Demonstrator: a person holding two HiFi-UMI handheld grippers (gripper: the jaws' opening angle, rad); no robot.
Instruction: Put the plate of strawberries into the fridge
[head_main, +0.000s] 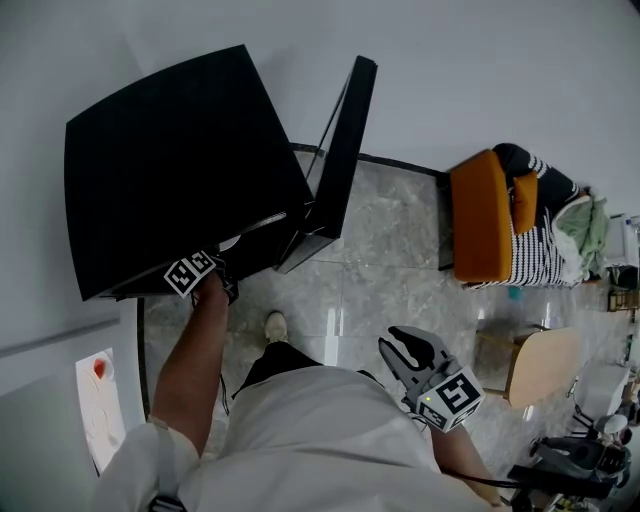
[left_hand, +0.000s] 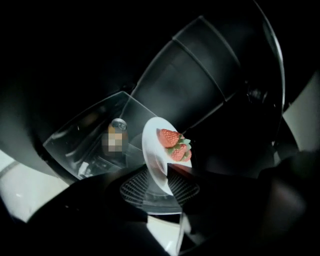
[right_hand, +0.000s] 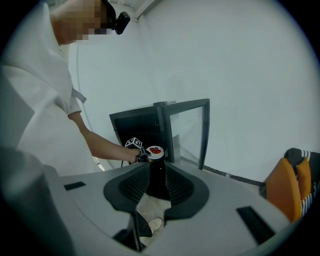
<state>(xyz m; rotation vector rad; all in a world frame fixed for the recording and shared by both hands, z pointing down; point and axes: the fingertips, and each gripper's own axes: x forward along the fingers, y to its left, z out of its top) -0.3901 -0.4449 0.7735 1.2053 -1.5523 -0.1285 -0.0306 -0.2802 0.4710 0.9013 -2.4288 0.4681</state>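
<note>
Far left: a black fridge stands against a pale wall, with its door open at its right side. The person's left forearm reaches down into the opening. The left gripper, marker cube uppermost, has its tips inside the fridge. Its jaws stand apart, and the near rim of the white plate lies between them, with no pad seen to press on it. The plate rests inside the fridge on a glass shelf and carries a small heap of strawberries toward one edge. A can stands just beside the plate, further in.

Centre right: the right gripper is held in front of the person's torso, well apart from the fridge and above a stone-tiled floor. Its jaws are pressed together with nothing between them.

Far right — an orange chair stands by the wall, with a striped cloth heaped on it.
</note>
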